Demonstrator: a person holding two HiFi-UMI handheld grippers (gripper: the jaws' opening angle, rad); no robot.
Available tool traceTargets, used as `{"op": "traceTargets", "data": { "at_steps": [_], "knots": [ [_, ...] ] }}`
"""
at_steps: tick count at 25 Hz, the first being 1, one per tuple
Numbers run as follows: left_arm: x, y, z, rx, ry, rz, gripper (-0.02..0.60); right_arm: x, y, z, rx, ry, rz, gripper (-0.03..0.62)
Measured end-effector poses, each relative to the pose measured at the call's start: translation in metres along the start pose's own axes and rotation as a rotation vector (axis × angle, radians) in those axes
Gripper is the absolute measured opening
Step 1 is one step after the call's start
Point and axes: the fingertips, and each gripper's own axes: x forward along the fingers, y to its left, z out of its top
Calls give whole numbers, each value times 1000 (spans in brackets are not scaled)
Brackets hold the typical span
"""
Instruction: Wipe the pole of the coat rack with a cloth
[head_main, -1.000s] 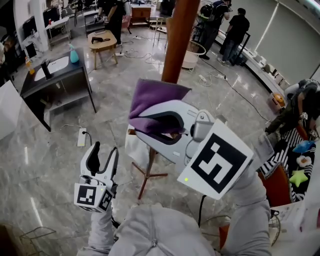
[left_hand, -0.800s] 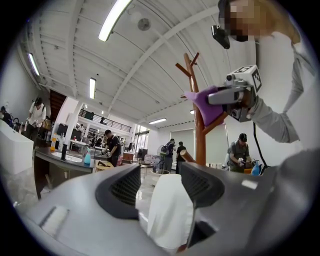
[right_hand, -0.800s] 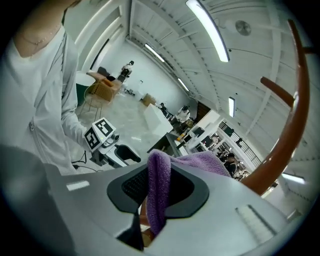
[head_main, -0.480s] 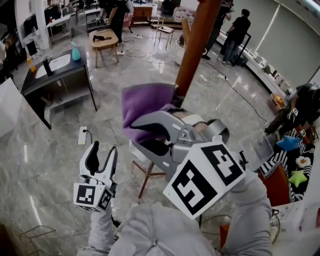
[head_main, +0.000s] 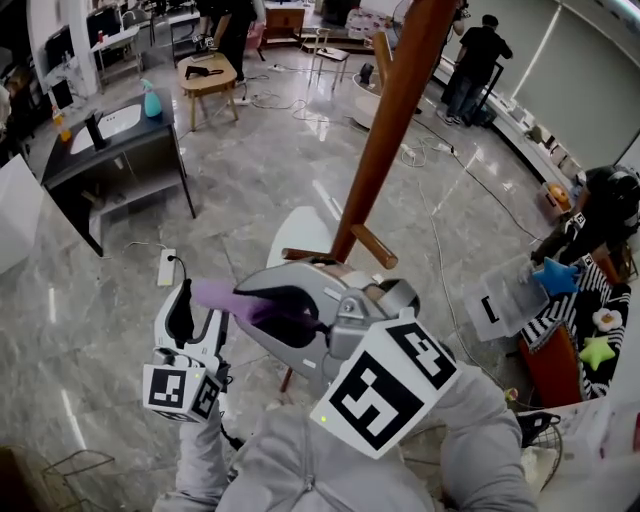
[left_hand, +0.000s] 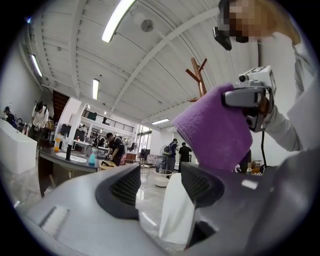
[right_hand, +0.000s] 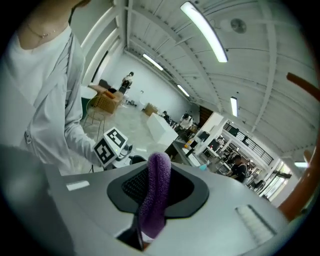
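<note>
The brown wooden coat rack pole (head_main: 390, 120) slants up through the middle of the head view, with short pegs (head_main: 372, 246) low on it. My right gripper (head_main: 262, 300) is below those pegs, shut on a purple cloth (head_main: 222, 296) that sticks out to the left, apart from the pole. In the right gripper view the cloth (right_hand: 155, 192) stands edge-on between the jaws, and the pole (right_hand: 299, 197) shows at the far right. My left gripper (head_main: 200, 312) is open and empty just left of the cloth. Its own view shows the cloth (left_hand: 215, 125) and the rack's top (left_hand: 199, 75).
A white object (head_main: 300, 232) lies on the floor by the rack's foot. A dark desk (head_main: 120, 150) with a blue spray bottle (head_main: 149, 100) stands at the left, a power strip (head_main: 166, 268) beside it. People stand at the back (head_main: 480, 55) and right (head_main: 600, 210).
My right gripper has come down and left with the cloth, off the pole and towards the left gripper. The cloth, earlier spread against the pole, now hangs folded and narrow. The left gripper stayed put.
</note>
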Motion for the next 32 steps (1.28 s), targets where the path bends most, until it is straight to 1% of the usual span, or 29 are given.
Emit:
{"op": "traceTargets", "data": {
  "at_steps": [3,5,7,8,10,11,13,16,19,22,24,25,26,27,28,30,32],
  "knots": [
    [-1,2,-2,2,18,-1,272,-7,4,1,167,-118,-55,64],
    [0,6,-4,15,16,-11,272,-15,1,-5,246,-162,-94,64],
    [2,7,-6,21,22,-19,272,-24,-4,-16,326,-194,-153,64],
    [3,7,-7,24,26,-24,272,-30,-7,-25,382,-207,-196,64],
    [6,5,-9,24,42,-35,272,-45,-18,-44,497,-233,-318,64],
    [8,3,-11,26,45,-45,272,-54,-24,-53,529,-253,-393,64],
    [12,1,-16,39,41,-77,272,-74,-36,-64,531,-285,-541,64],
    [17,-1,-20,42,49,-102,272,-98,-47,-72,436,-265,-740,64],
    [23,-4,-20,41,60,-123,272,-117,-50,-67,297,-230,-915,64],
    [27,-6,-22,36,75,-140,272,-126,-48,-52,91,-190,-1096,64],
    [30,-6,-25,34,82,-154,272,-116,-44,-43,-96,-122,-1189,64],
    [30,-6,-27,33,85,-159,272,-104,-42,-41,-203,-71,-1213,64],
    [31,-5,-28,32,88,-162,272,-89,-41,-41,-304,-15,-1216,64],
    [31,-4,-29,31,91,-164,272,-71,-41,-44,-381,37,-1197,64],
    [31,-2,-29,30,93,-164,272,-52,-42,-52,-426,83,-1163,64],
    [31,0,-30,27,98,-166,272,-22,-47,-78,-437,163,-1080,64],
    [31,1,-32,24,102,-168,272,-8,-48,-103,-383,218,-1012,64]
  ]
}}
